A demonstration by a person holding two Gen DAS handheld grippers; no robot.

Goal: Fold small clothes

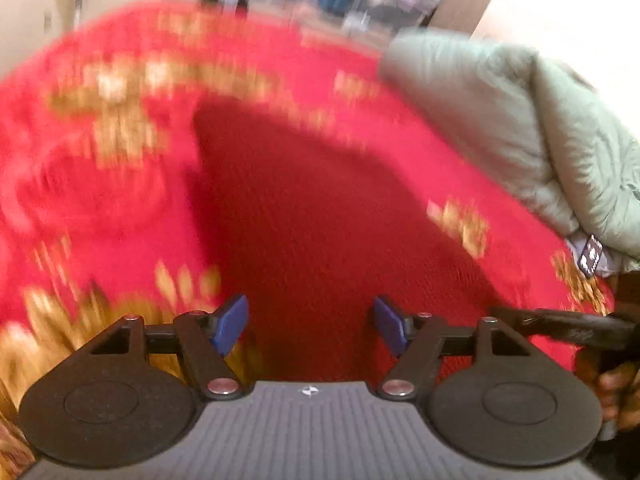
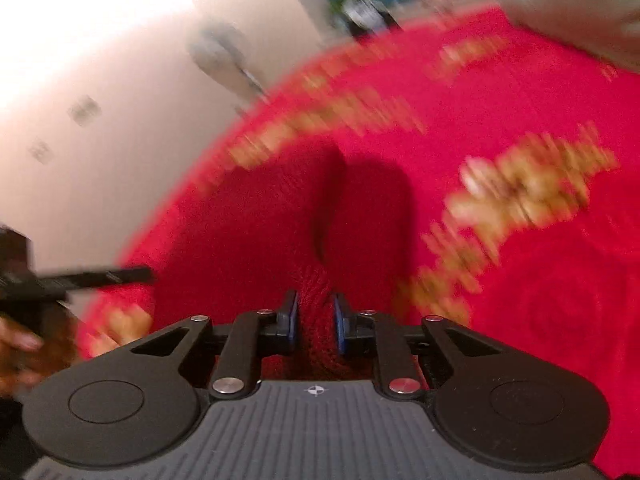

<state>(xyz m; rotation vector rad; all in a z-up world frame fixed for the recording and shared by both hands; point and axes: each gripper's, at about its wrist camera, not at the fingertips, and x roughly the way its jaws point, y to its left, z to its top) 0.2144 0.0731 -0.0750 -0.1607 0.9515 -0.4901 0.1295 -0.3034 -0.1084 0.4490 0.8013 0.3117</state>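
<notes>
A small dark red knit garment (image 1: 320, 220) lies on a bright red blanket with gold patterns (image 1: 120, 184). My left gripper (image 1: 310, 326) hovers over the garment's near edge, open, with its blue pads wide apart and nothing held between them. In the right wrist view the same garment (image 2: 280, 220) shows a fold running up its middle. My right gripper (image 2: 315, 320) is shut on a bunched ridge of its knit at the near edge. Both views are blurred.
A grey-green quilted jacket (image 1: 520, 128) lies on the blanket (image 2: 520, 100) at the right. The other gripper's black finger (image 1: 568, 326) and a hand (image 1: 616, 392) show at the lower right. A pale wall (image 2: 120, 60) rises beyond the blanket's left edge.
</notes>
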